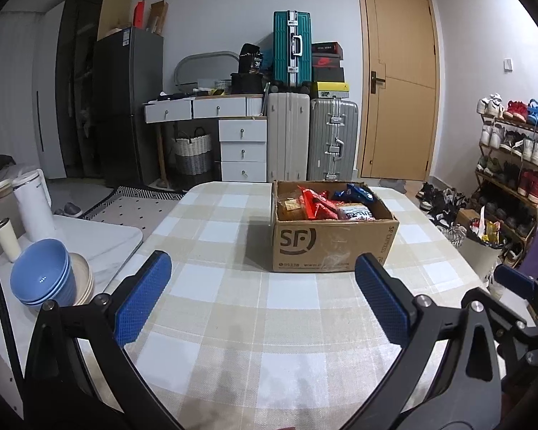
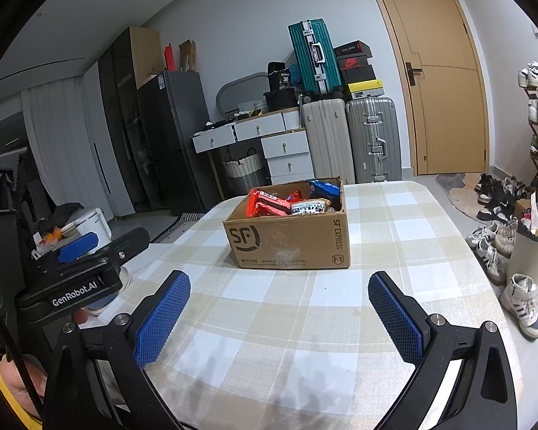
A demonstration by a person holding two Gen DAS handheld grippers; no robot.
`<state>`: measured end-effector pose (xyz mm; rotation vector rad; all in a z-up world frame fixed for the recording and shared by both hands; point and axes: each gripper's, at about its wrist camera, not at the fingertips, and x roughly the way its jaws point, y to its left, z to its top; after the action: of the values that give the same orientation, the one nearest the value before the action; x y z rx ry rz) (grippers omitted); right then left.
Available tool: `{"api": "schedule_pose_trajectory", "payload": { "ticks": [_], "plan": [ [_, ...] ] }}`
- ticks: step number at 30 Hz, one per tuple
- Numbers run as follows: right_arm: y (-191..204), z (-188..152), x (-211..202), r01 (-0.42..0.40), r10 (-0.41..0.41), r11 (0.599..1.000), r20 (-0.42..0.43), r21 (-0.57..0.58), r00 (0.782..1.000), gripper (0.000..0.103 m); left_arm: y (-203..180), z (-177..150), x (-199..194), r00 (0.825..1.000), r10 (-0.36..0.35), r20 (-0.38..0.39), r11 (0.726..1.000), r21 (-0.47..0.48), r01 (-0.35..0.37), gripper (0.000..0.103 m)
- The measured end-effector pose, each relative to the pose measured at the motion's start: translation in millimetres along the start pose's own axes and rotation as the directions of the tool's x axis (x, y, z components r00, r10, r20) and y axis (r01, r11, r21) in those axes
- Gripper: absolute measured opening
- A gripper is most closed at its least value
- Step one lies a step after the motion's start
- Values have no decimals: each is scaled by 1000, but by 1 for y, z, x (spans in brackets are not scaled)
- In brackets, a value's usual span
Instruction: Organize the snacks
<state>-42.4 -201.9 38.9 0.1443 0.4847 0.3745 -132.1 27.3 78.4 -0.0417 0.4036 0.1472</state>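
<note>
Open cardboard box [image 1: 331, 240] holds red, blue, white snack packs [image 1: 317, 205]; upright on table [image 1: 233, 304]

One snack box [image 1: 331, 247], three suitcases [image 1: 292, 52].

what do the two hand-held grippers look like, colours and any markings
Both are alike: the left hand-held gripper and right hand-held gripper have black frames with silver screws and blue, grid-textured finger pads. The right wrist view shows white "GenRobot.AI" lettering on the left one's body.
</note>
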Motion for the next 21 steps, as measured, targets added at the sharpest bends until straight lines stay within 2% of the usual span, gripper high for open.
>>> {"api": "schedule_pose_trajectory", "payload": {
  "ticks": [10, 14, 21],
  "plan": [
    [0, -1, 0, 0, 0, 1000, -3, 3, 1000, 101, 1, 0, 0, 1000, -6, -10, 1000, 17, 6, 102],
    [0, 0, 0, 0, 0, 1000, -1, 2, 1000, 101, 0, 1, 2, 999, -30, -21, 999, 23, 31, 102],
    [0, -1, 0, -1, 1, 1000, -1, 1, 1000, 101, -1, 2, 5, 1000, -1, -29, 999, 45, 2, 102]
  ]
}}
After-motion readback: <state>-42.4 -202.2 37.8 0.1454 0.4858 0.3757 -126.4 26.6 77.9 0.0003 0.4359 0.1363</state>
